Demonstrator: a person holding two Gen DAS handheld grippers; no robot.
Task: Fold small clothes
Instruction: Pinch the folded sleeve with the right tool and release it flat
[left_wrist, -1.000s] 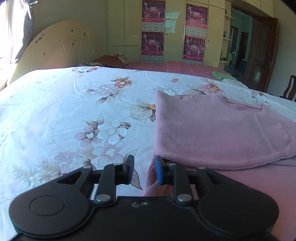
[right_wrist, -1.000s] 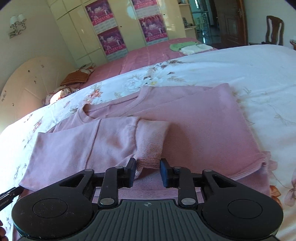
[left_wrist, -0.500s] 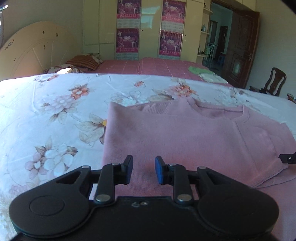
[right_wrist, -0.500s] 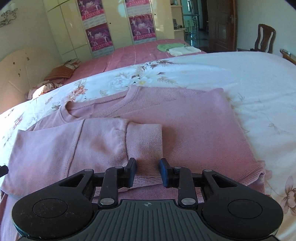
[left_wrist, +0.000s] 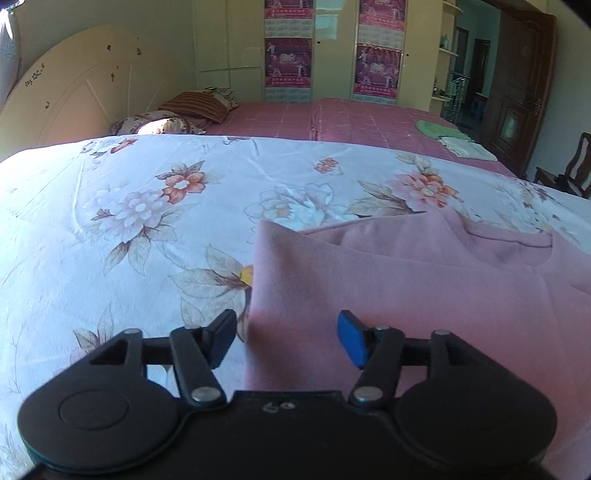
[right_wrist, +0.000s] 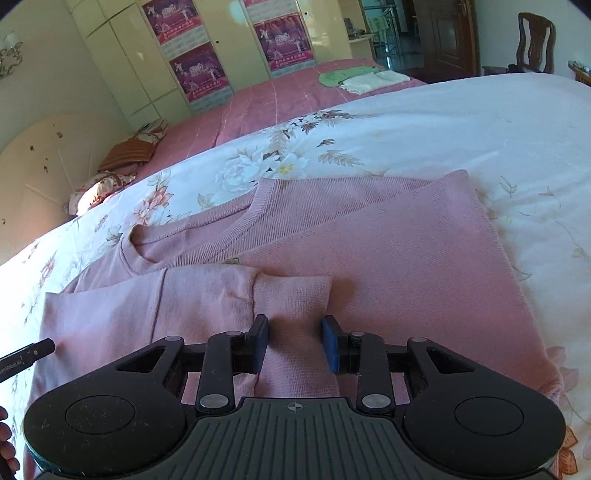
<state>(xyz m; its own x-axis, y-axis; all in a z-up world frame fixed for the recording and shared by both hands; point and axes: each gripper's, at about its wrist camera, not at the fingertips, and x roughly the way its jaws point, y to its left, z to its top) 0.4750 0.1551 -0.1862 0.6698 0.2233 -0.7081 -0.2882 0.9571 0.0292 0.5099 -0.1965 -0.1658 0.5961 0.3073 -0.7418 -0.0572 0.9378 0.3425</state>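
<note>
Left claw (left_wrist: 287, 338): I am spreading it, jaws just opening, straddling the sweater (left_wrist: 424, 295) edge, lower centre, nothing pinched.
Right claw (right_wrist: 294, 341): I am holding it part-spread around the cuff (right_wrist: 293, 299), readying the fold.

A floral bedspread (left_wrist: 147, 229) fills the foreground; at twelve o'clock stand cream wardrobes (left_wrist: 229, 37) with posters (left_wrist: 288, 62), at two a dark wooden door (left_wrist: 517, 92).

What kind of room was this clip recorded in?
A home bedroom, most likely. A bed with a floral sheet and a curved headboard fills the view, pillows lie near the headboard, and a tall wardrobe with posters on its doors lines the far wall. A pink sweater lies on the sheet.
</note>
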